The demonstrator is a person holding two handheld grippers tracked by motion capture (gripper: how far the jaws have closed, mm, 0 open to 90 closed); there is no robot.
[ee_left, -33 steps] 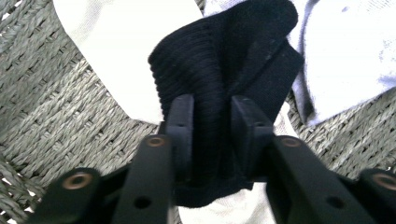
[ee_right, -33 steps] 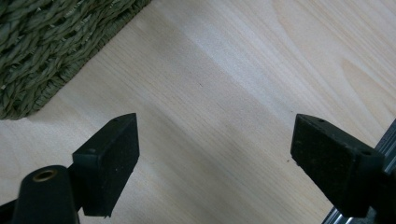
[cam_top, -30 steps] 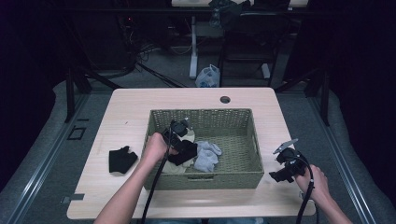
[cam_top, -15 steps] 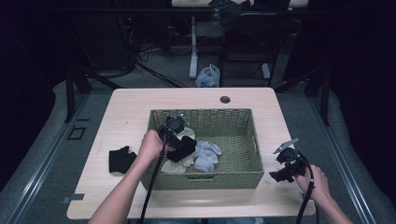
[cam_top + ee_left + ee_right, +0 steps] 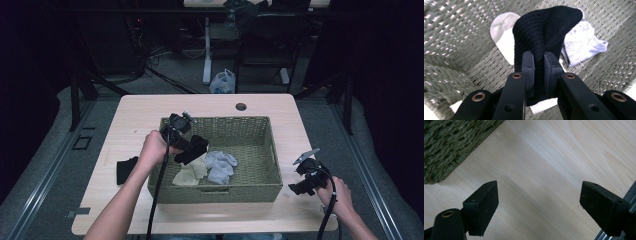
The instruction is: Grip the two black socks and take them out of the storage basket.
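Left gripper [image 5: 539,62]: jaws pinched on a black sock [image 5: 544,32], fabric bunched between the pads.
Black sock: rises from the jaws, folded, above the basket [image 5: 454,37] floor.
White sock [image 5: 502,37]: flat on the weave, left of the black one.
Grey sock [image 5: 584,46]: crumpled, to the right.
Below jaws: a white scrap, perhaps another sock.

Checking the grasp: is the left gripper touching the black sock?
Touching. In the left gripper view, the left gripper has both pads pressed on the bunched black sock.
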